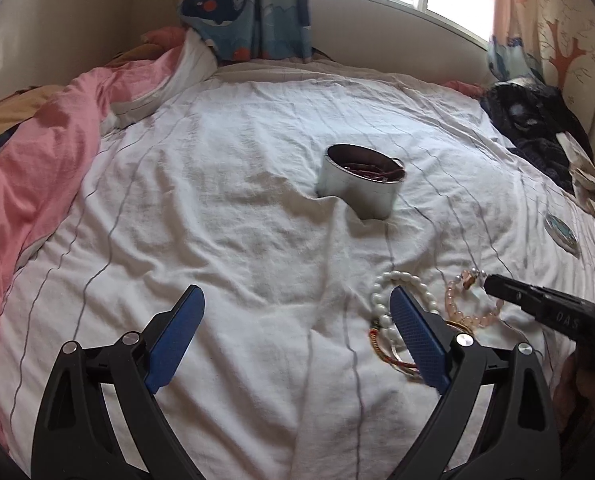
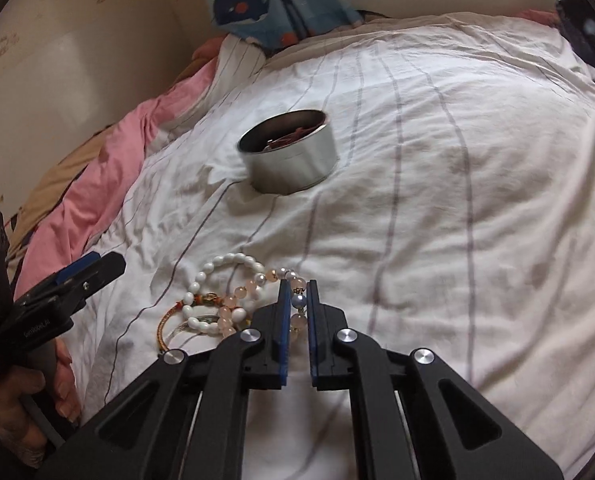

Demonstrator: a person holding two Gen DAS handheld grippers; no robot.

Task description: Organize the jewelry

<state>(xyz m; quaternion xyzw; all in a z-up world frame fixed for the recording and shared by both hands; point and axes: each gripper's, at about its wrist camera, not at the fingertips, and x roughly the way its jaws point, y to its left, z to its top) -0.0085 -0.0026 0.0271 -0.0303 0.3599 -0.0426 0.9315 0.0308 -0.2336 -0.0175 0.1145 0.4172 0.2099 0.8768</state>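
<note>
Bed (image 1: 225, 240) holds tin (image 2: 293, 160) as drop target; nearer than it, right tool (image 2: 298, 286) pinches pink bracelet (image 2: 233, 304) for transfer, left tool (image 1: 297, 300) gapes empty beside white bracelet (image 1: 381, 300).

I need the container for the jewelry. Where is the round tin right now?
The round tin stands open mid-bed on the striped sheet, in both views beyond the white bead bracelet.
</note>
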